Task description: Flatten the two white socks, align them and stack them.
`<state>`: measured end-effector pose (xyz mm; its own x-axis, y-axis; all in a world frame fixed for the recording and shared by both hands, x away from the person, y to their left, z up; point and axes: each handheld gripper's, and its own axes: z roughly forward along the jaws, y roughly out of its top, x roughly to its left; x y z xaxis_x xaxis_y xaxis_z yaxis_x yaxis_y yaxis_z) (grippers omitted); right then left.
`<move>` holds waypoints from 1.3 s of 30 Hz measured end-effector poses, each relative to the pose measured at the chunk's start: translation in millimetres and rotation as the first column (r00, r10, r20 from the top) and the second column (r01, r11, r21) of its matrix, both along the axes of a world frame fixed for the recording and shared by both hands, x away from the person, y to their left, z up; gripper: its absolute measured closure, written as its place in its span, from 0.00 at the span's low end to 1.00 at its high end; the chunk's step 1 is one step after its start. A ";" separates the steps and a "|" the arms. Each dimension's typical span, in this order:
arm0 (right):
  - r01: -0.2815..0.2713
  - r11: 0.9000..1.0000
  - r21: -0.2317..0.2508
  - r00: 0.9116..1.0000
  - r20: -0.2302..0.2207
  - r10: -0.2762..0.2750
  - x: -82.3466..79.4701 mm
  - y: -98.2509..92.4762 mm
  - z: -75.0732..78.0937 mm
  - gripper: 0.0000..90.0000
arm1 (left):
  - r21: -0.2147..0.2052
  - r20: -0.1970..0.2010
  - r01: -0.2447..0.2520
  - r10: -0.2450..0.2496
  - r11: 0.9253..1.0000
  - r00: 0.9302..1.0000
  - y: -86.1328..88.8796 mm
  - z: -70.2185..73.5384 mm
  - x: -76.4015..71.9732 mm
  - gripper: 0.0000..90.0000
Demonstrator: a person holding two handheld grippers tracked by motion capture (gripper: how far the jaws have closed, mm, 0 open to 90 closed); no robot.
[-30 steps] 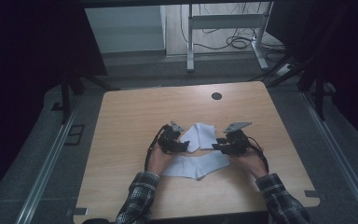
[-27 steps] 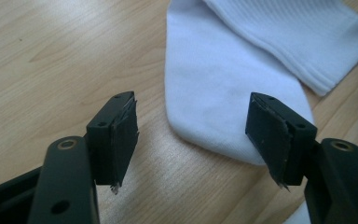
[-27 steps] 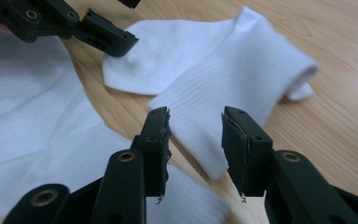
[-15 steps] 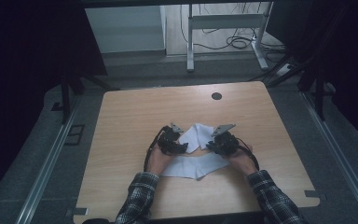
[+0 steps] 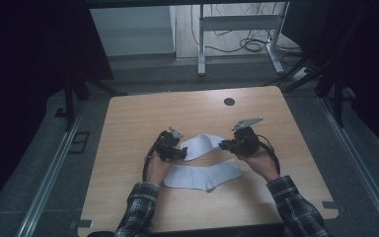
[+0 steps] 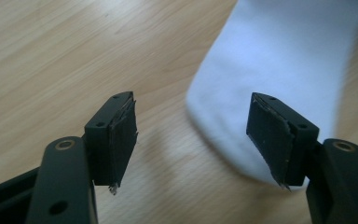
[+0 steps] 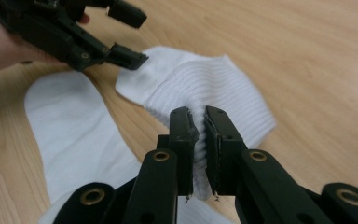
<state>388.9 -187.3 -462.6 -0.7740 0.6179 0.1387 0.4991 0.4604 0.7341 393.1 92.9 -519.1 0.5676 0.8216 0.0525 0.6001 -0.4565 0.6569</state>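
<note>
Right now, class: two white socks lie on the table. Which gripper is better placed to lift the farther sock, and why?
The right gripper: its jaws are already shut on the farther sock's ribbed cuff. The left gripper is open, its pads apart over that sock's other end, gripping nothing.

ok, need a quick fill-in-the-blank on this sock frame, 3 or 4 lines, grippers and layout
1. The right gripper is shut on the ribbed cuff of the upper ____ sock.
2. The left gripper has its jaws ____, with the sock's rounded end just beyond them.
3. The number of socks on the table is ____.
4. In the high view, the second sock lies ____ to the person than the pinched one.

Missing words: white; open; two; nearer
</note>
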 end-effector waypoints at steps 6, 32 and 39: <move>0.042 0.999 0.015 0.999 0.022 -0.043 4.9 -5.5 11.6 0.90 | 0.044 -0.027 0.008 -0.007 0.999 1.000 -1.1 -10.8 -0.5 0.36; 0.310 0.949 -0.065 0.951 0.039 -0.308 46.8 -55.7 -17.7 0.74 | -0.010 -0.002 -0.038 0.038 0.999 0.999 22.0 -7.5 1.5 0.36; 0.306 0.947 -0.099 0.952 0.050 -0.303 56.3 -53.5 -39.9 0.74 | -0.115 0.008 -0.092 0.093 0.989 0.996 30.2 -3.2 4.0 0.47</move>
<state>445.1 -240.8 -502.6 -0.5497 0.8345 0.0382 0.6033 0.3649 0.7091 397.1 123.1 -522.2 0.4889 0.8716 -0.0373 0.6268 -0.3212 0.7099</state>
